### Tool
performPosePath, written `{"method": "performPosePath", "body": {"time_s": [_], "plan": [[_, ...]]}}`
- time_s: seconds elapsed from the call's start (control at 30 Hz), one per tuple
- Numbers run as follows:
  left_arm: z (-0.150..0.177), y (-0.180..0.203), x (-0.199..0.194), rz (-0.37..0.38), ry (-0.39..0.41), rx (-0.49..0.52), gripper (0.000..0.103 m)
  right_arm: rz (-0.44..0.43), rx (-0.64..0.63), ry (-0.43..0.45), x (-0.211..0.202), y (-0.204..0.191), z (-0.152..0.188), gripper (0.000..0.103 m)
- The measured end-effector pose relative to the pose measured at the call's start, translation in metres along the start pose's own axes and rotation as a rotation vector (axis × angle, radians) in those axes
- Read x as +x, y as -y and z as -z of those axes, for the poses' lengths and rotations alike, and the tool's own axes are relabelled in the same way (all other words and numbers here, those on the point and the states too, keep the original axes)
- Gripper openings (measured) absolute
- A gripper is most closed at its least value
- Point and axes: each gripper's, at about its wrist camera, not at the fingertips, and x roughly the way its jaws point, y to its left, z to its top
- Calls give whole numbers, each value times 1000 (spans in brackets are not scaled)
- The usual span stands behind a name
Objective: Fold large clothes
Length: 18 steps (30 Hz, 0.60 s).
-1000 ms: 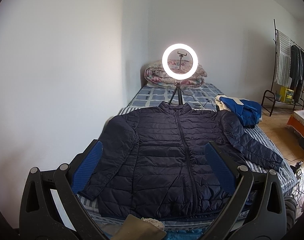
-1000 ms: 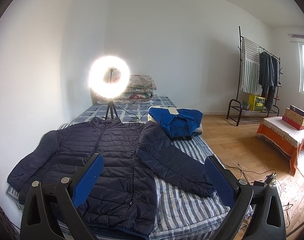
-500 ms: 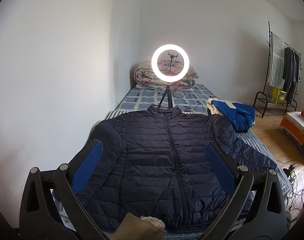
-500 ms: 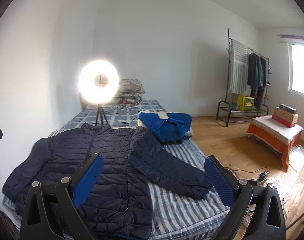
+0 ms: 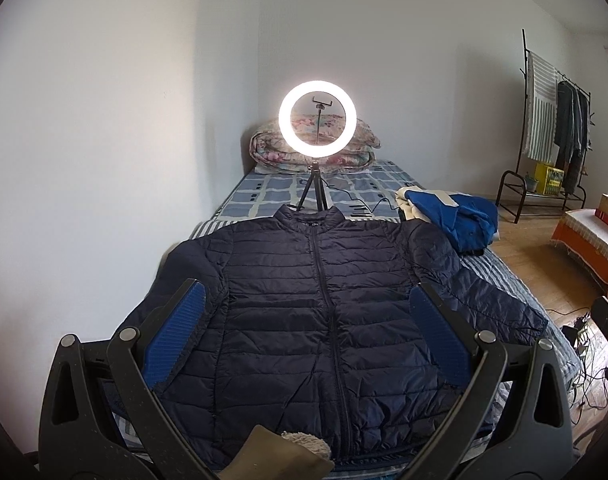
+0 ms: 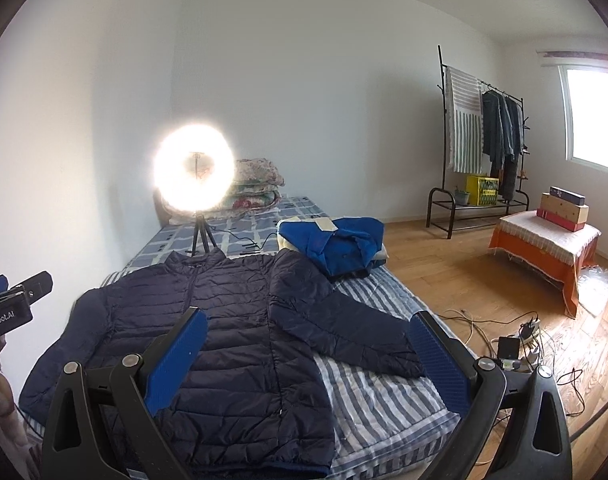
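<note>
A navy quilted puffer jacket [image 5: 320, 312] lay flat and face up on a bed [image 6: 384, 396], zipped closed, with its collar toward the far end and its hem at the near edge. Both sleeves were spread outward; the one on the right side angled across the blue-and-white striped bedcover toward the bed's edge. The left gripper [image 5: 308, 340] hovered above the jacket's lower half with its blue-padded fingers [image 5: 176, 332] spread wide apart, grasping nothing. The right gripper [image 6: 304, 356] hovered over the jacket's right side and the striped cover, its fingers [image 6: 440, 356] equally wide apart and empty. Neither gripper touched the fabric.

Just behind the jacket's collar stood a lit ring light [image 5: 318, 119] on a small black tripod [image 5: 313, 190], resting on the bed. Beyond it, against the white wall, sat a folded floral quilt [image 5: 360, 148]. A crumpled bright blue garment [image 6: 336, 244] lay on the bed beside the jacket's right shoulder. Across the wooden floor [image 6: 444, 276], a black clothes rack [image 6: 480, 140] held hanging garments and a striped towel, and a low bench with an orange cover [image 6: 544, 248] carried stacked boxes. Cables and a power strip [image 6: 524, 332] lay on the floor near the bed
</note>
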Motion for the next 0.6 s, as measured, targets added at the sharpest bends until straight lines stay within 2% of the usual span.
{"method": "performPosePath", "body": {"time_s": [0.27,0.6], "plan": [[3,9,-6,-23,-18,-5,103,-42,8,23,-9,-5,-6,102],[12,-7,0,-94,-69,-45,103,-98,-34,3,2,-25,0,102]]}}
